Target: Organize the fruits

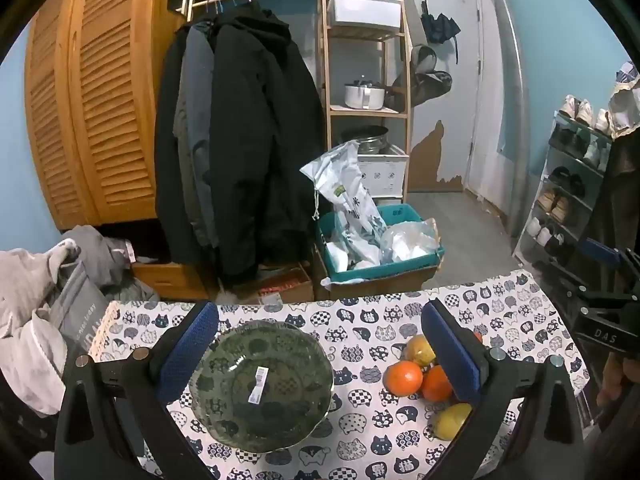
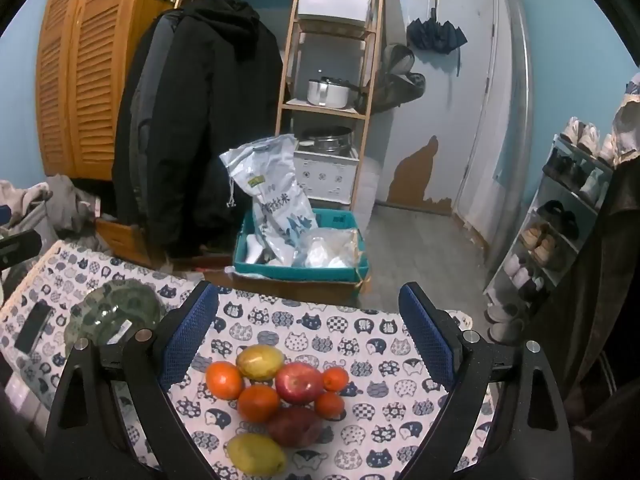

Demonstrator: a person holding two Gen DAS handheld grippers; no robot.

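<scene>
**Eight fruits counted beside one empty bowl**

One table (image 2: 400, 340), covered by a cloth printed with cat faces, was seen in both wrist views. On it one green patterned bowl (image 1: 262, 384) was set, with nothing in it but a single white sticker on its inner surface.

The fruit was gathered in one tight cluster to the right of the bowl, apart from it. In the right wrist view eight pieces were counted: two large oranges (image 2: 224, 380), touching each other; two small oranges (image 2: 335, 379) at the cluster's right edge; two yellow-green fruits, possibly mangoes or lemons, one at the far side (image 2: 259, 361) and one at the near side (image 2: 256, 454); one bright red apple (image 2: 299, 383) in the middle; and one darker red fruit (image 2: 294, 426) just in front of it. In the left wrist view only part of the cluster could be made out, the rest being hidden behind a claw finger.

Two claws were in use. The left claw (image 1: 320, 356) was held wide open above the bowl, nothing being gripped. The right claw (image 2: 308, 344) was likewise spread wide above the fruit cluster, with no fruit touched by its blue pads (image 2: 188, 344).

One dark flat object (image 2: 34, 326) lay on the table left of the bowl.
</scene>
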